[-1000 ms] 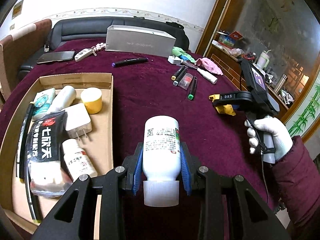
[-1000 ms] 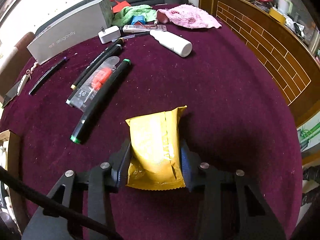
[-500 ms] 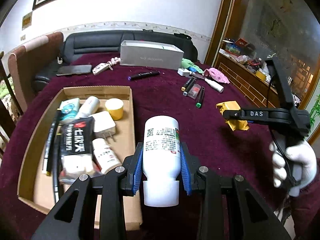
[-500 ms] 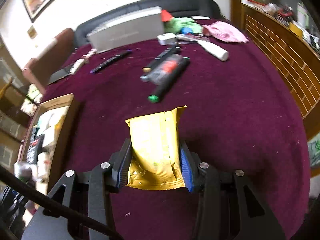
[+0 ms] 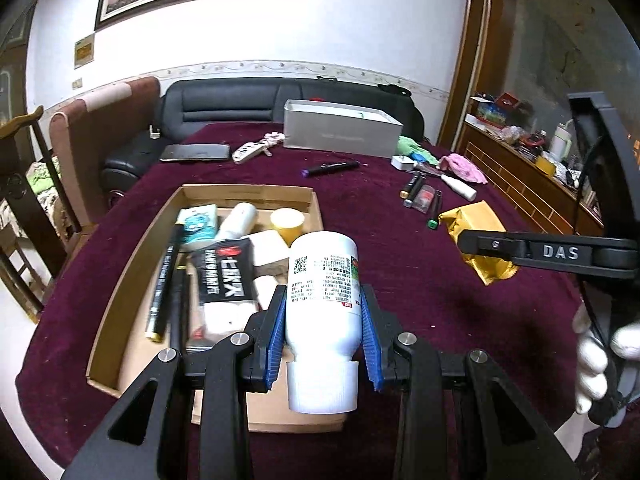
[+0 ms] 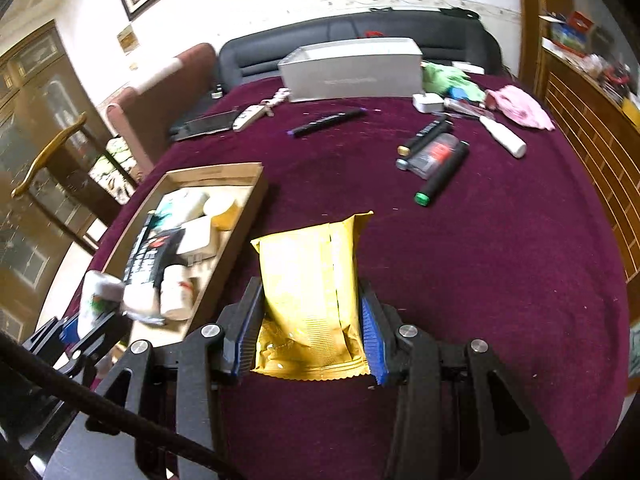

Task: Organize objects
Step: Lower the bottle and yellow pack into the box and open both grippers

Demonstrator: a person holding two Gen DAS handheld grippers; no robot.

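My left gripper [image 5: 323, 332] is shut on a white pill bottle [image 5: 323, 296] with a printed label, cap toward the camera, held above the near right corner of a cardboard tray [image 5: 136, 248]. My right gripper [image 6: 308, 320] is shut on a yellow foil packet [image 6: 308, 276], carried above the maroon tablecloth just right of the tray [image 6: 248, 208]. In the left wrist view the right gripper [image 5: 468, 240] shows side-on at the right with the yellow packet [image 5: 476, 220] in it, held by a white-gloved hand [image 5: 596, 360]. The left gripper with the white bottle [image 6: 100, 300] appears blurred at the lower left of the right wrist view.
The tray holds a charger, small bottles, a yellow cup [image 5: 287, 221], a black pouch [image 5: 226, 276] and pens. Loose on the cloth are markers [image 6: 440, 176], a white tube [image 6: 504, 138], a pink cloth [image 6: 520, 106], a grey box [image 6: 352, 72], a purple-tipped pen [image 6: 328, 122] and a phone [image 5: 196, 153].
Both grippers rose and drew back from the table, so more of the room shows. The right gripper swung left with the yellow packet toward the tray. Both grips stayed the same.
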